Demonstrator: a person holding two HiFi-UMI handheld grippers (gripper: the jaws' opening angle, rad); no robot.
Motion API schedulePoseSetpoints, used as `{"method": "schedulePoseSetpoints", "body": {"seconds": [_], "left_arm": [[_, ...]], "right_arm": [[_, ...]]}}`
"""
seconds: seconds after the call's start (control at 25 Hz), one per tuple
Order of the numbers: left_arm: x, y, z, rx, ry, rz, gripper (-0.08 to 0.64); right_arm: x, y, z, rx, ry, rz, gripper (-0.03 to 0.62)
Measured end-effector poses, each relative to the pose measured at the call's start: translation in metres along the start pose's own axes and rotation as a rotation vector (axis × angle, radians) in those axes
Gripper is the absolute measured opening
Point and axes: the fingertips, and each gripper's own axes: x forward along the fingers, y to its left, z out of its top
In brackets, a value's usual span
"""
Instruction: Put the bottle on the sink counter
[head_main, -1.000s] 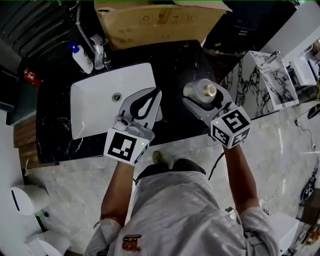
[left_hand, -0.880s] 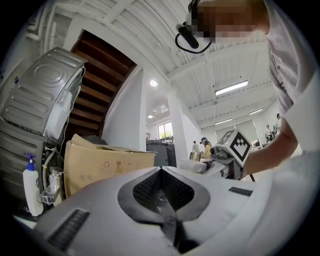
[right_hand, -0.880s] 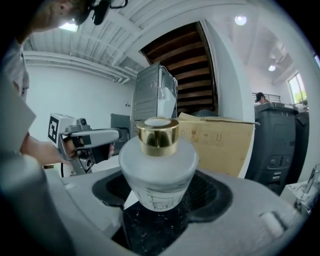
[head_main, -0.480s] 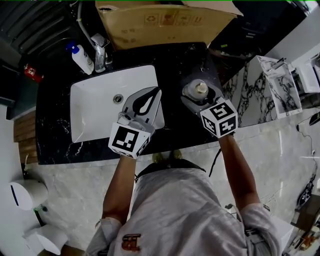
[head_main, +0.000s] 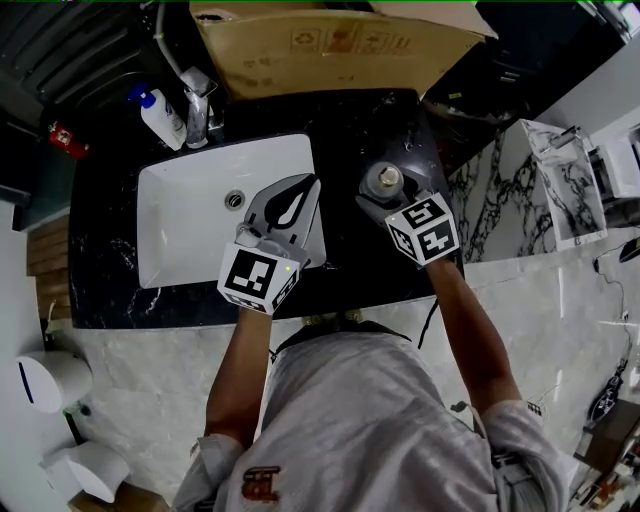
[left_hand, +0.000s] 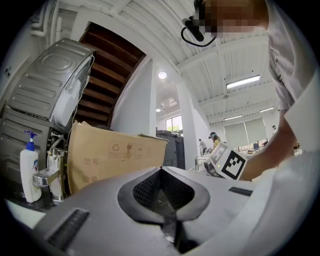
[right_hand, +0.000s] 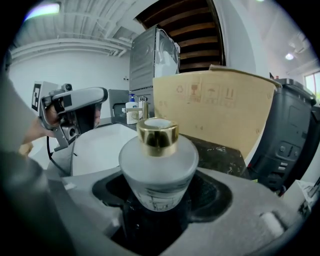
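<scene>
Head view looks down on a black veined counter (head_main: 345, 125) set above a pale stone floor (head_main: 130, 380). At its left rear stand a white pump bottle (head_main: 160, 115) and a chrome faucet (head_main: 197, 103), behind the white sink (head_main: 185, 215). Over the sink's right edge hangs the left gripper (head_main: 316, 184), jaws pressed together and empty. A cardboard box (head_main: 330, 45) sits behind the counter. Right of the sink, the right gripper (head_main: 385, 190), jaws wide, clasps the gold-capped frosted bottle (head_main: 386, 179) low over the counter; whether it touches cannot be told. A white marbled panel (head_main: 495, 190) stands far right.
</scene>
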Motion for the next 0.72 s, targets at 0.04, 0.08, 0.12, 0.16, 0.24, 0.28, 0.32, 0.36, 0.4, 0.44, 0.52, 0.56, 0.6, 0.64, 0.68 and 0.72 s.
{"method": "schedulePoseSetpoints", "body": {"seconds": [0.04, 0.08, 0.12, 0.16, 0.24, 0.28, 0.32, 0.36, 0.4, 0.44, 0.52, 0.56, 0.6, 0.64, 0.68, 0.72], "left_arm": [[0.001, 0.001, -0.001, -0.001, 0.001, 0.001, 0.000], [0.001, 0.002, -0.001, -0.002, 0.002, 0.003, 0.000], [0.002, 0.003, -0.002, -0.004, 0.003, 0.004, 0.000], [0.002, 0.003, -0.002, -0.006, 0.004, 0.005, 0.000], [0.003, 0.004, -0.004, -0.010, 0.006, 0.007, 0.000], [0.003, 0.004, -0.004, -0.012, 0.006, 0.008, 0.000], [0.003, 0.004, -0.005, -0.014, 0.007, 0.009, 0.000], [0.004, 0.004, -0.005, -0.015, 0.008, 0.010, 0.000], [0.004, 0.004, -0.006, -0.016, 0.010, 0.010, 0.000], [0.004, 0.003, -0.006, -0.016, 0.012, 0.010, 0.000], [0.004, 0.003, -0.007, -0.017, 0.016, 0.009, 0.000], [0.004, 0.003, -0.008, -0.017, 0.018, 0.009, 0.000], [0.004, 0.003, -0.009, -0.016, 0.021, 0.009, 0.000], [0.003, 0.002, -0.009, -0.016, 0.023, 0.009, 0.000], [0.003, 0.002, -0.010, -0.016, 0.026, 0.009, 0.000], [0.003, 0.001, -0.010, -0.017, 0.028, 0.008, 0.000]], "right_arm": [[0.003, 0.000, -0.002, 0.000, 0.008, 0.005, 0.328], [0.006, 0.001, -0.003, -0.001, 0.015, 0.010, 0.328], [0.008, 0.001, -0.005, -0.002, 0.022, 0.015, 0.328], [0.010, 0.002, -0.006, -0.002, 0.028, 0.019, 0.328], [0.013, 0.002, -0.009, -0.003, 0.040, 0.027, 0.328], [0.014, 0.002, -0.011, -0.004, 0.045, 0.029, 0.328], [0.015, 0.002, -0.012, -0.004, 0.049, 0.032, 0.328], [0.016, 0.002, -0.013, -0.004, 0.053, 0.034, 0.328], [0.017, 0.001, -0.014, -0.002, 0.056, 0.036, 0.328], [0.017, 0.001, -0.016, 0.000, 0.059, 0.037, 0.328], [0.018, 0.001, -0.018, 0.003, 0.063, 0.038, 0.328], [0.018, 0.001, -0.019, 0.003, 0.064, 0.037, 0.328], [0.019, 0.001, -0.019, 0.000, 0.064, 0.036, 0.328], [0.019, 0.001, -0.019, -0.002, 0.063, 0.035, 0.328], [0.019, 0.001, -0.020, -0.003, 0.063, 0.035, 0.328], [0.019, 0.001, -0.020, -0.004, 0.063, 0.036, 0.328]]}}
